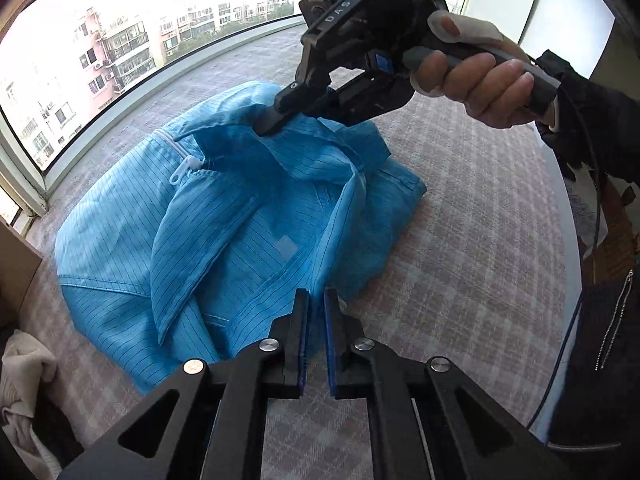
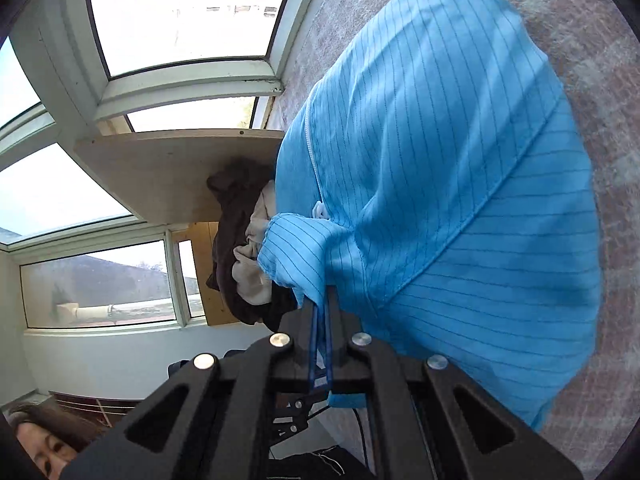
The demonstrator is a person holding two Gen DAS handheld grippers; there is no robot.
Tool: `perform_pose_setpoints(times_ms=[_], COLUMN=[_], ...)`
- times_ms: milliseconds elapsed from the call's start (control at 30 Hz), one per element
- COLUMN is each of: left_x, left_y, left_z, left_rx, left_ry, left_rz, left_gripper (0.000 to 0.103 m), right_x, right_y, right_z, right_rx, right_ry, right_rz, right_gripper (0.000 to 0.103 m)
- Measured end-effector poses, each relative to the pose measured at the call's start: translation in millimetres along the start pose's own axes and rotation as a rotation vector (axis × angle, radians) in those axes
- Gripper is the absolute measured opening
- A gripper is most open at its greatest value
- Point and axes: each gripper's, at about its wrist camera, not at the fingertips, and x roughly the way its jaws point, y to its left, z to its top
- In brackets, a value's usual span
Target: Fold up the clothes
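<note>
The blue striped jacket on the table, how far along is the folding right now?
Partly done: the blue striped jacket lies bunched into a rough bundle on the checked tablecloth, zipper side up. In hand: the right hand-held gripper is shut on a fold near the collar, and the left hand-held gripper pinches the near edge. Left: flattening the collar area and squaring the bundle.

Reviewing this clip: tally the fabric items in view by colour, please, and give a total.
Blue striped garment, zipped, on the table: 1
Cream or white cloth, bunched in the side pile: 1
Dark brown cloth, same pile: 1
Total: 3

The pile is bunched, so it may hide more pieces.
</note>
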Motion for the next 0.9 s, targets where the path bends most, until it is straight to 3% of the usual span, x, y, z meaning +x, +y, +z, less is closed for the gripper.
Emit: perform_pose_setpoints(times_ms=[100, 167, 233, 367, 533, 667, 767, 800, 867, 900], left_x=[-23.0, -21.0, -3.9, 39.6, 53.1, 57.8, 60.3, 59.4, 56.5, 54.4], left_y=[10.2, 24.2, 40.3, 63.7, 64.9, 57.3, 55.1, 54.8, 54.0, 53.8], left_z=[11.5, 31.5, 61.9, 102.5, 124.3, 128.4, 130.2, 128.9, 126.3, 124.8], left_rx=[-0.002, 0.058, 0.096, 0.097, 0.105, 0.130, 0.128, 0.123, 0.126, 0.131], left_ry=[-0.011, -0.006, 0.001, 0.040, 0.027, 0.030, 0.034, 0.035, 0.036, 0.036], left_rz=[-0.024, 0.007, 0.043, 0.012, -0.068, -0.075, -0.091, -0.098, -0.095, -0.090], left_gripper=[0.009, 0.009, 0.009, 0.009, 0.009, 0.010, 0.010, 0.010, 0.010, 0.010], right_x=[-0.6, 1.2, 5.5, 8.6, -2.5, -28.0, -39.4, -32.1, -17.1, -4.2], right_y=[-13.1, -16.5, -16.4, -10.8, 10.4, 48.7, 62.9, 59.9, 53.8, 48.8], right_z=[2.3, 3.8, 3.7, 1.3, -10.0, -26.4, -21.5, -14.4, -0.1, 6.3], right_rx=[0.053, 0.058, 0.050, 0.010, -0.139, -0.319, -0.397, -0.412, -0.441, -0.440], right_ry=[-0.001, 0.010, 0.026, 0.052, 0.041, -0.046, -0.185, -0.165, -0.124, -0.095], right_rz=[0.006, 0.003, 0.005, -0.014, -0.288, -0.380, -0.438, -0.465, -0.519, -0.525], right_gripper=[0.003, 0.003, 0.003, 0.004, 0.010, 0.024, 0.024, 0.023, 0.004, 0.004])
